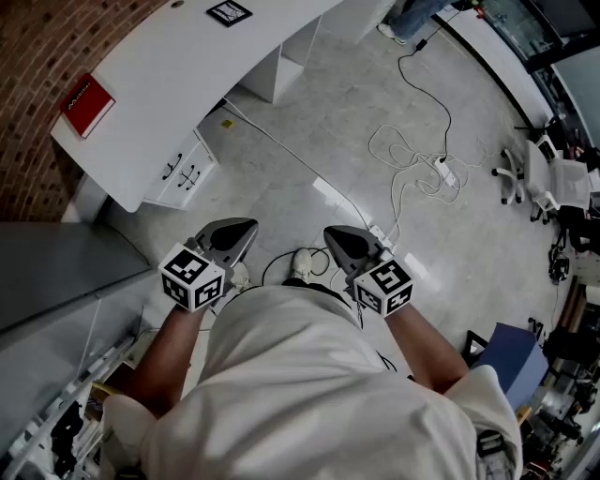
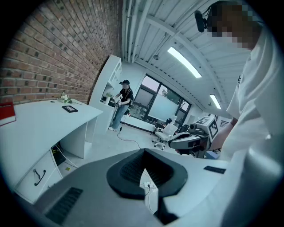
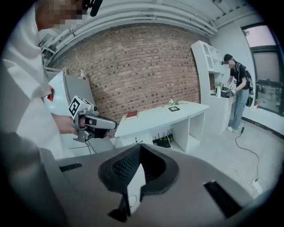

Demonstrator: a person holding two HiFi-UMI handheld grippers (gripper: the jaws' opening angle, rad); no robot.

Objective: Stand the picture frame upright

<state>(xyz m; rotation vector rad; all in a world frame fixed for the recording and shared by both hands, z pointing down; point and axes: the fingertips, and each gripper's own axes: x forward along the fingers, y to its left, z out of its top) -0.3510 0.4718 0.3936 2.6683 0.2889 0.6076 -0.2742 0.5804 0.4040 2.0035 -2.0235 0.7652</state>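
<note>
Picture frame [image 1: 230,12] flat on bench [image 1: 169,66]: likely light, stiff, fragile glass; pinch its border. Left gripper [image 1: 241,232] and right gripper [image 1: 334,235] fingers clenched, empty, well off bench

The desk [image 1: 178,66] was white, the brick wall [image 1: 37,47] red-brown, the book [image 1: 86,105] red (the picture frame [image 1: 229,12] black-edged). The floor [image 1: 309,122] was pale grey. The left gripper [image 1: 247,228] and right gripper [image 1: 334,234] were grey, their cubes patterned in black-and-white squares.
</note>
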